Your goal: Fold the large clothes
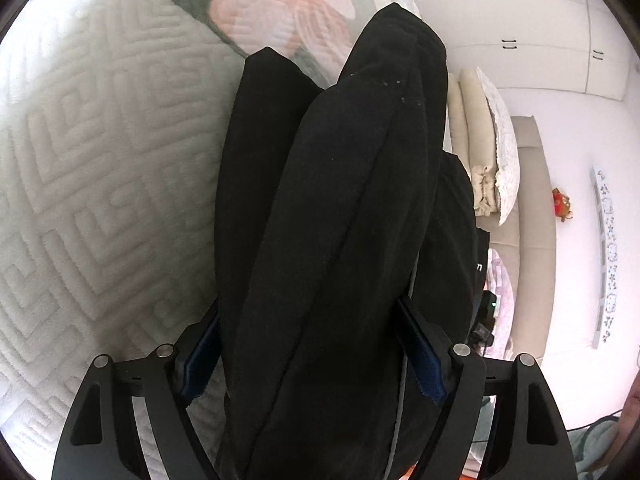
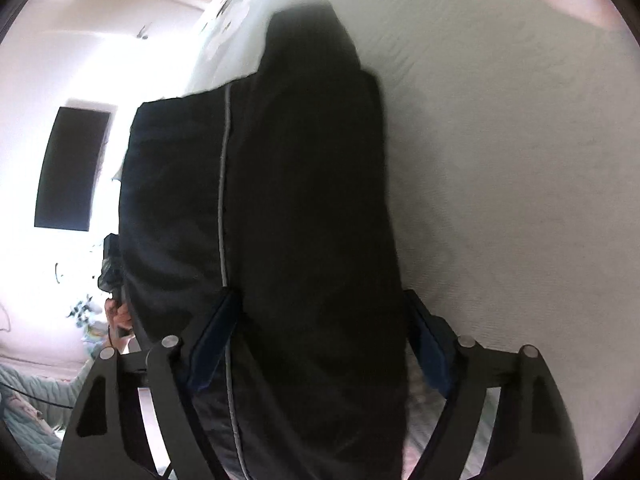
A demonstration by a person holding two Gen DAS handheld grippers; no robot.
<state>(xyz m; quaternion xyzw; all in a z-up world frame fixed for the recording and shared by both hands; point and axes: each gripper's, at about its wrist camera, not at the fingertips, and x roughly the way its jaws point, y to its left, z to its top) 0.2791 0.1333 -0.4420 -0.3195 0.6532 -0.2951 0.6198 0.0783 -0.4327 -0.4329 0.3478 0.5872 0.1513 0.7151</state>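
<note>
The thick black fabric garment is clamped by the left gripper; whether the right gripper grasps it cannot be told.

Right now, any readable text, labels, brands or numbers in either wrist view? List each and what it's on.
None readable.
A small white mark on the black garment at its right edge, left wrist view: too small and cut off to read.
The patterned strip on the wall shows only motifs, no letters.
Right wrist view: blurred, no text visible.

Quilted floral bedspread; stacked pillows; white wardrobe.
</note>
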